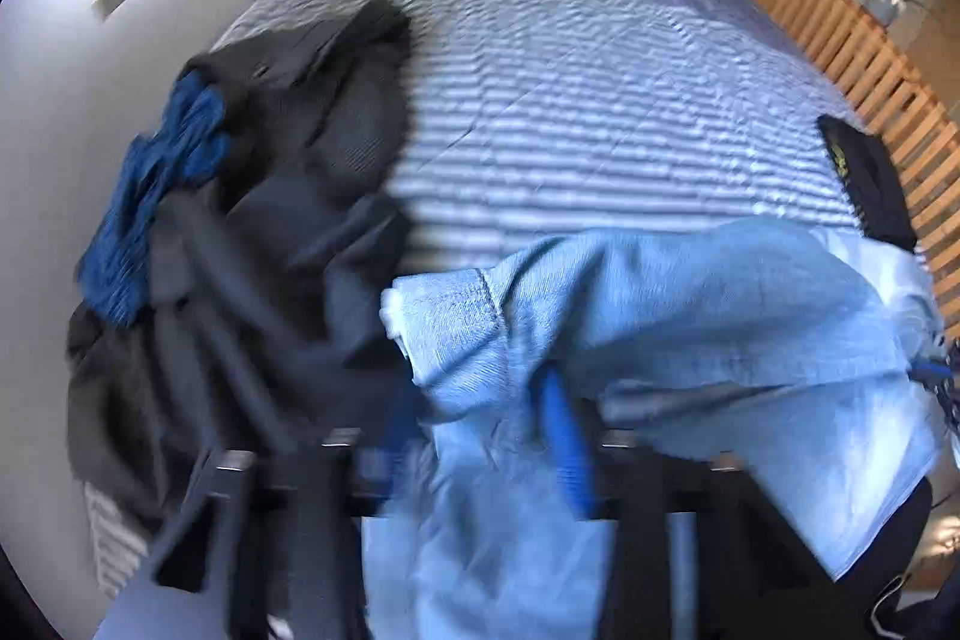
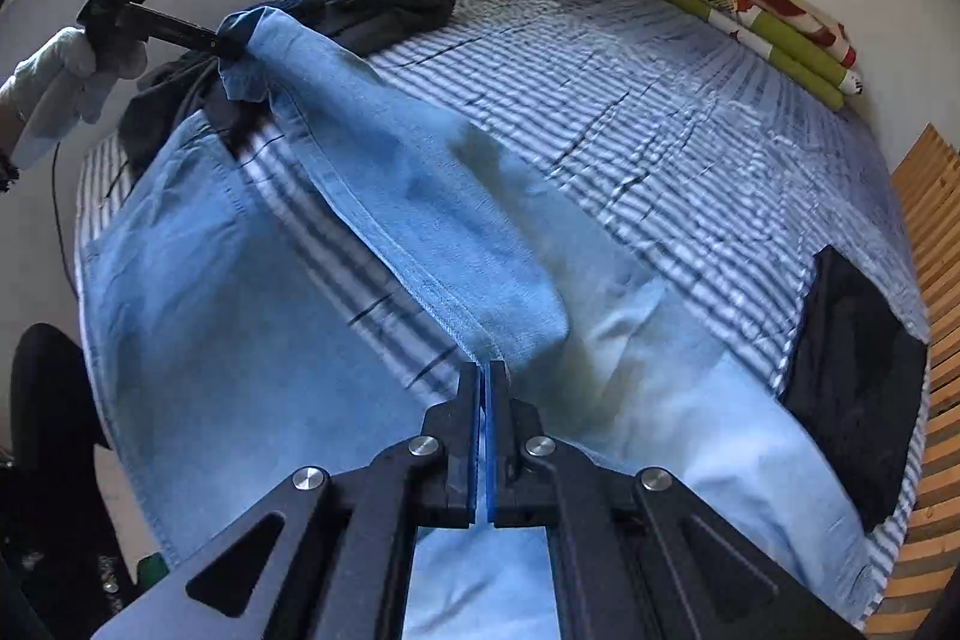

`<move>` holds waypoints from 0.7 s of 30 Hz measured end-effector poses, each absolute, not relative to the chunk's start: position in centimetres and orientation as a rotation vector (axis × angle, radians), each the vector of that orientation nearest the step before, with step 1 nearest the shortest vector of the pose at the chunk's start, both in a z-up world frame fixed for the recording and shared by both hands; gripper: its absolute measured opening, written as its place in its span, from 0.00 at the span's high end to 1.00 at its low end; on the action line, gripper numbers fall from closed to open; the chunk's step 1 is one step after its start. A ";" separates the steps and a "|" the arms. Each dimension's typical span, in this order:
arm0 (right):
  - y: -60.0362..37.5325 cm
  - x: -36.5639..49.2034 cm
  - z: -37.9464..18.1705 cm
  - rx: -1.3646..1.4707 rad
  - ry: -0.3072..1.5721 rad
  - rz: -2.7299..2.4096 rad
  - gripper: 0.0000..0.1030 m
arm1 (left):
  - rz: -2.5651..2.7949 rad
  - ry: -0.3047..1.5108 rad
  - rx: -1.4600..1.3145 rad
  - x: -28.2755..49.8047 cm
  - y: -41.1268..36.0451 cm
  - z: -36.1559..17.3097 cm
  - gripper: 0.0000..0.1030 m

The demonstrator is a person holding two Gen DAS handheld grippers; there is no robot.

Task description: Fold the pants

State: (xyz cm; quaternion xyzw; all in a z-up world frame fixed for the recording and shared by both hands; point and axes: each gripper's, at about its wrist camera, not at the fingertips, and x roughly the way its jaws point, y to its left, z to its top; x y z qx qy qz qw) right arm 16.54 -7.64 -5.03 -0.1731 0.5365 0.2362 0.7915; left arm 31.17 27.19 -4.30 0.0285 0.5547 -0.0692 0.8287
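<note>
Light blue pants [image 2: 210,340] lie spread on the striped bedspread [image 2: 660,130], near its front edge. My right gripper [image 2: 485,377] is shut on a fold of them at the near end of one leg. That leg [image 2: 384,172] runs up and left, off the bed, to my left gripper [image 2: 231,49], which a white-gloved hand [image 2: 72,70] holds. In the blurred left wrist view the hem [image 1: 444,322] drapes over and between the left gripper's [image 1: 474,418] fingers. Its blue pads [image 1: 567,448] stand wide apart and do not press the cloth.
A heap of dark clothes with a blue garment [image 1: 270,172] lies at the bed's left side. A folded black garment [image 2: 852,370] sits by the right edge, beside a wooden slatted frame [image 2: 936,340]. A folded green and red blanket [image 2: 744,16] lies at the far end.
</note>
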 end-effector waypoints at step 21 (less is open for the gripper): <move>-11.5 29.1 -9.3 -0.293 1.200 0.318 0.56 | -0.219 1.326 0.124 32.7 21.9 -13.7 0.58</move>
